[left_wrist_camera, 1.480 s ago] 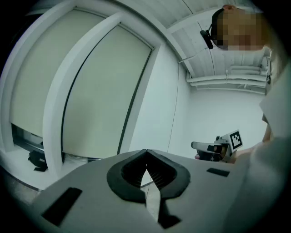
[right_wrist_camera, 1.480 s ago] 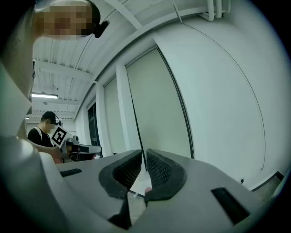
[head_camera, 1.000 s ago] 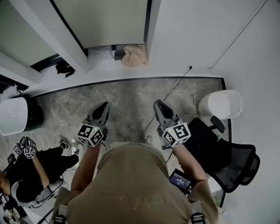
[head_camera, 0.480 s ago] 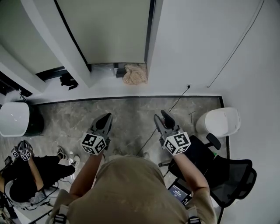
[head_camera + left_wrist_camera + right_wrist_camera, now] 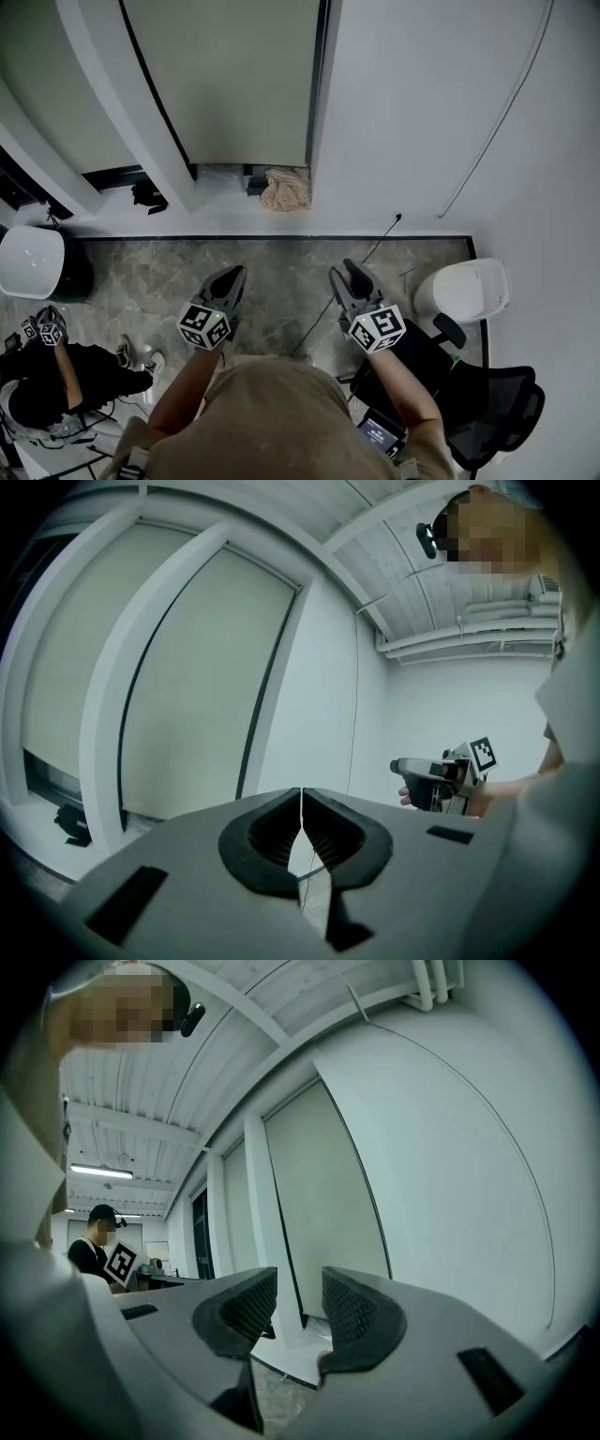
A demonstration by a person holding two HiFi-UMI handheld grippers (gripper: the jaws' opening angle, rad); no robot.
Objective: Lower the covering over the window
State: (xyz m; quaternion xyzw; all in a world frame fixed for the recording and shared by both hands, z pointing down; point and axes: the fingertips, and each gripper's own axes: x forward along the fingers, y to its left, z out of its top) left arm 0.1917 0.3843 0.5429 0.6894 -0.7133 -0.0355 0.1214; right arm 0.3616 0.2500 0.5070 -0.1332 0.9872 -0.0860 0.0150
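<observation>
Wall (image 5: 403, 103): blind (image 5: 230, 84) upright, seemingly lowered

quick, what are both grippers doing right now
Left gripper: closed, nothing visibly held.
Right gripper: open, jaws have just been opening, nothing between them.

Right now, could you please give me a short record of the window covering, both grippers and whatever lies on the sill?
covering: pale roller blind, down almost to the white sill
left gripper: jaws together, away from the blind
right gripper: jaws apart, have just been opening, nothing between them
on sill: crumpled beige cloth
floor, right side: white round bin
</observation>
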